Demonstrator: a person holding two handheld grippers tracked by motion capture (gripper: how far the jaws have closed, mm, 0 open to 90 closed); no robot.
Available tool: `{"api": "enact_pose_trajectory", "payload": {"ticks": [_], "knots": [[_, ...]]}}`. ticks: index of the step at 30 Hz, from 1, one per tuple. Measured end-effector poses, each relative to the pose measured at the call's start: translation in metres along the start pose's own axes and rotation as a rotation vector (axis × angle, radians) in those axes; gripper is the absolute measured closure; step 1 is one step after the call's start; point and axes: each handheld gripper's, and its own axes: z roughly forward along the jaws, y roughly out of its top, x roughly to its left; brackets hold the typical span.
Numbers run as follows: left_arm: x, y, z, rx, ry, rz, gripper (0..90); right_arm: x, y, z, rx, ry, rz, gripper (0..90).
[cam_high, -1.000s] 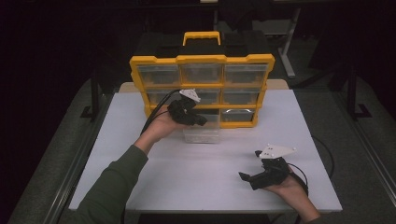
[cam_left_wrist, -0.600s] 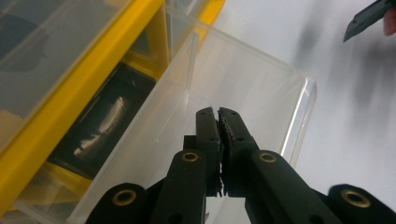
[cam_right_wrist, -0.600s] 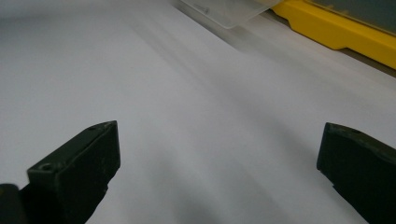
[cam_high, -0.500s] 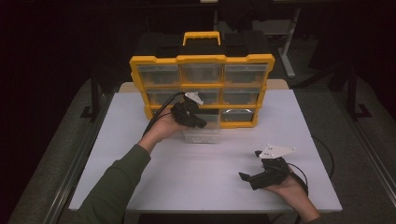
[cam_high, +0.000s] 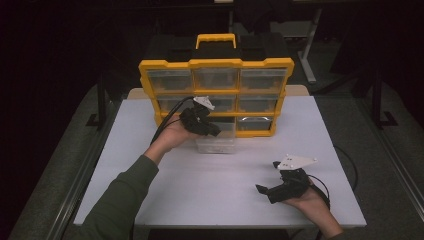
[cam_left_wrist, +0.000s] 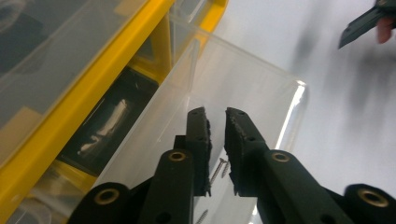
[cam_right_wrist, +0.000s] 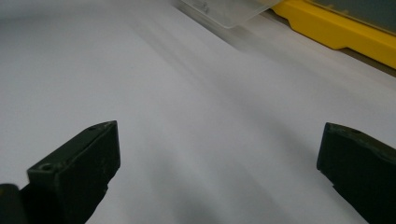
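A yellow organizer (cam_high: 216, 64) with clear drawers stands at the back of the white table (cam_high: 150, 165). One clear drawer (cam_high: 216, 145) (cam_left_wrist: 243, 79) is out on the table in front of it, with small screws inside. My left gripper (cam_high: 209, 129) (cam_left_wrist: 217, 116) hovers over this drawer, its jaws almost together, and a small screw (cam_left_wrist: 218, 170) spans the narrow gap between them. Another screw (cam_left_wrist: 201, 217) lies lower in the drawer. My right gripper (cam_high: 266, 189) rests near the table's front right, wide open and holding nothing, its fingers (cam_right_wrist: 77, 163) far apart over bare table.
The empty slot (cam_left_wrist: 109, 121) of the organizer is dark, just left of the pulled-out drawer. The drawer's corner (cam_right_wrist: 224, 9) and the organizer's yellow base (cam_right_wrist: 336, 28) lie far ahead of the right gripper. Black cables trail from both grippers.
My left gripper has shifted slightly right and toward the organizer above the drawer. The right gripper has stayed in place.
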Motion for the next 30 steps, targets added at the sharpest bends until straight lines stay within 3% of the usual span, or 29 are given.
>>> {"api": "enact_pose_trajectory", "payload": {"ticks": [6,13,23,30], "knots": [[-0.005,-0.006,-0.014,-0.01,-0.003,-0.002,67.0,0.0,0.0,0.0,0.002,0.0,-0.001,0.0],[-0.009,-0.025,-0.028,-0.05,0.012,-0.023,53.8,0.001,0.0,0.0,0.004,0.0,-0.001,0.0],[-0.015,-0.049,-0.051,-0.093,0.047,-0.042,37.2,0.001,0.0,0.001,0.006,-0.001,-0.003,0.0],[-0.021,-0.067,-0.058,-0.094,0.077,-0.055,27.1,0.001,0.0,0.001,0.006,-0.001,-0.003,0.0]]}}
